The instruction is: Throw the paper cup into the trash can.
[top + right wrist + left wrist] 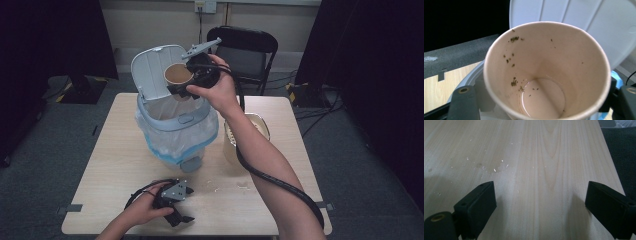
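Left gripper (176, 212) rests near the front edge of the pale wooden table (115, 165), jaws spread wide on nothing. Our right gripper (184, 91) clamps the brown paper cup (178, 75), tilted over the white lidded bin (172, 125) with its lid up. We should tip it slowly, rim inside the liner, so dregs don't spill.

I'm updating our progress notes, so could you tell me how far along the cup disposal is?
Done: the bin lid stands open, and the paper cup is nearly empty, with dark specks and a little liquid at its bottom. In hand: the right gripper holds the cup above the lined bin. Left: dropping it in. The left gripper rests open on the table.
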A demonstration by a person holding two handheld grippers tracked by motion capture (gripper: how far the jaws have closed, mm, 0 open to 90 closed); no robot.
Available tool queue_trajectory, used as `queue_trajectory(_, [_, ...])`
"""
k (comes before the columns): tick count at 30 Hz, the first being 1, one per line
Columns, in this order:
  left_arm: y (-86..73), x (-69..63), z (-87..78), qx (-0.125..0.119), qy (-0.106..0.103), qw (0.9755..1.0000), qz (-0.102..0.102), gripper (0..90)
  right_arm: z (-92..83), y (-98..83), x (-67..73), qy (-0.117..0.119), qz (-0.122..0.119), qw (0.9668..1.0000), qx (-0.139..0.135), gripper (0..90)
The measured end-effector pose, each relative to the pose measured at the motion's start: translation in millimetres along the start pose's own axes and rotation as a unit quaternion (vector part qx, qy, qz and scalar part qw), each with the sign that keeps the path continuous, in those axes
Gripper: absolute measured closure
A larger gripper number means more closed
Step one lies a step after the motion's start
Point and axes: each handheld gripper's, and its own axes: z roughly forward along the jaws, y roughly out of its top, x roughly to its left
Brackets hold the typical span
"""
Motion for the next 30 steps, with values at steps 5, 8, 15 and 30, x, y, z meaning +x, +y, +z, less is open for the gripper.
queue_trajectory(5, [0.0, 0.0, 0.0, 0.000, 0.000, 1.0000, 0.000, 9.2, 5.5, -1.6, 1.8, 0.001, 0.000, 1.0000, 0.002, 24.7])
queue_trajectory(8, [0.0, 0.0, 0.0, 0.000, 0.000, 1.0000, 0.000, 9.2, 6.6, -2.4, 1.3, 0.006, 0.004, 1.0000, -0.006, 23.6])
queue_trajectory(15, [0.0, 0.0, 0.0, 0.000, 0.000, 1.0000, 0.000, 9.2, 8.7, -3.2, 1.0, 0.012, 0.013, 0.9998, 0.000, 16.2])
queue_trajectory(30, [-0.2, -0.3, 0.5, -0.004, 0.000, 1.0000, -0.002, 9.2, -10.7, -16.7, 5.1, 0.020, 0.013, 0.9997, -0.001, 15.4])
